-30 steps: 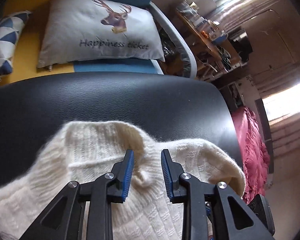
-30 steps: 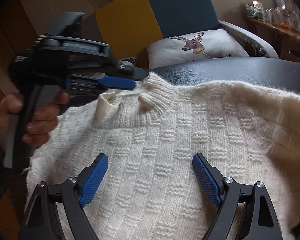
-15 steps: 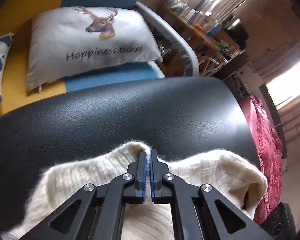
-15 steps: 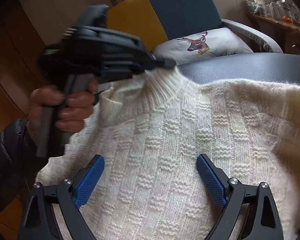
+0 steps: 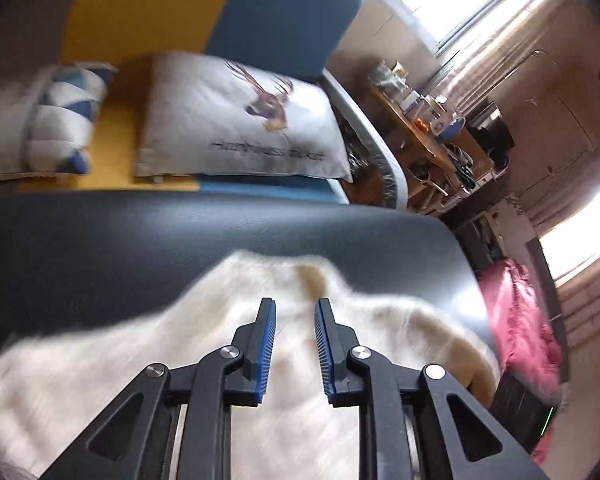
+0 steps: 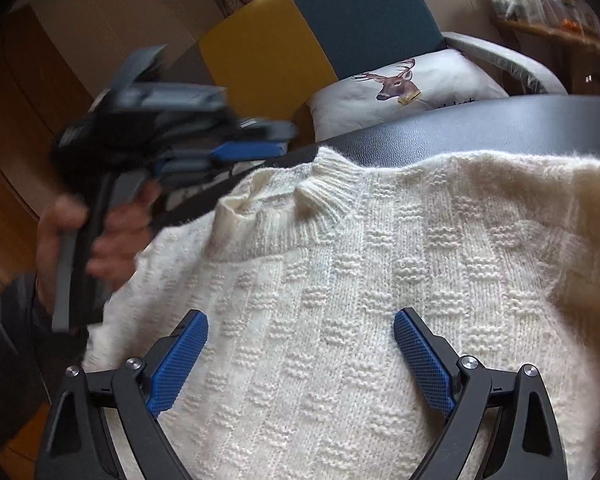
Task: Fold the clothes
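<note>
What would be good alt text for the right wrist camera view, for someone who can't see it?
A cream knitted sweater lies spread on a black padded surface, with the right gripper open above it, blue fingers wide apart. At left, a hand holds the blurred left gripper near the ribbed collar. Behind stands a yellow and teal chair with a deer pillow.

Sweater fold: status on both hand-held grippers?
Left hand-held gripper open, above the collar, holding nothing. Right hand-held gripper wide open over the sweater body. Sweater flat on the black seat, unfolded. Nothing in the way.
</note>
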Tool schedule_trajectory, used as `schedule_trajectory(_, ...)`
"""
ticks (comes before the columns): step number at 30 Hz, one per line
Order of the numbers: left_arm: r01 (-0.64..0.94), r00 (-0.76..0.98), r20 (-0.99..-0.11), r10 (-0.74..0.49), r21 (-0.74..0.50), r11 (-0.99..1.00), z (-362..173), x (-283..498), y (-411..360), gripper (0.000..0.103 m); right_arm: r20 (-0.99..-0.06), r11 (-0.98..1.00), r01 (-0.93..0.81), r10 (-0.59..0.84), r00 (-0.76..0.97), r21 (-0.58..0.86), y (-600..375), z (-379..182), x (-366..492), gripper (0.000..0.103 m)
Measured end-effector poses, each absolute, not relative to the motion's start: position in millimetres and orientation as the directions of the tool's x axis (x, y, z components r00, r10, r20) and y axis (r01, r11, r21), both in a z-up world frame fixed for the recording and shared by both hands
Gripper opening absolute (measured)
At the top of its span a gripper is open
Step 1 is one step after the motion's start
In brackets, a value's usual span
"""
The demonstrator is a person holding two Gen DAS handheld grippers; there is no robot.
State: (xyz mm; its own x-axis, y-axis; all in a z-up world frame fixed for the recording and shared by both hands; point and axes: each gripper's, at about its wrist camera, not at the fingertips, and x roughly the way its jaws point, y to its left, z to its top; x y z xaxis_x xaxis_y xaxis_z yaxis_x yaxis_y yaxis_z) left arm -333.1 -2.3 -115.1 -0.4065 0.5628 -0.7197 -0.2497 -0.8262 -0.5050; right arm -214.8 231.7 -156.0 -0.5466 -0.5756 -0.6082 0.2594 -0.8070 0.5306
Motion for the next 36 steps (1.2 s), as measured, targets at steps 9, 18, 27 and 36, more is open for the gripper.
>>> schedule_trajectory(9, -0.277, -0.435, -0.769, 0.467, -0.379, -0.883, -150.0, -273.8, -29.8, 0.019, -0.473, -0.609, 0.307, -0.778, -0.414, 0.731, 196.7, -118.2, -298.9, 0.095)
schedule_trajectory(18, -0.287, -0.452, -0.728, 0.515, -0.428, -0.857, -161.6, -268.4, -42.3, 0.019, -0.633, -0.694, 0.239, -0.719, -0.288, 0.679, 142.8, -147.9, -354.8, 0.062)
schedule_trajectory(27, -0.282, -0.483, -0.737, 0.473, -0.381, -0.881, -158.6, -262.3, -40.8, 0.019, -0.655, -0.699, 0.344, -0.712, -0.254, 0.627, 106.1, -156.6, -363.6, 0.007)
schedule_trajectory(36, -0.266, -0.510, -0.790, 0.340, -0.231, -0.936, -155.0, -256.6, -20.9, 0.019, -0.724, -0.780, 0.403, -0.610, -0.321, 0.478, 94.6, -142.0, -373.7, 0.001)
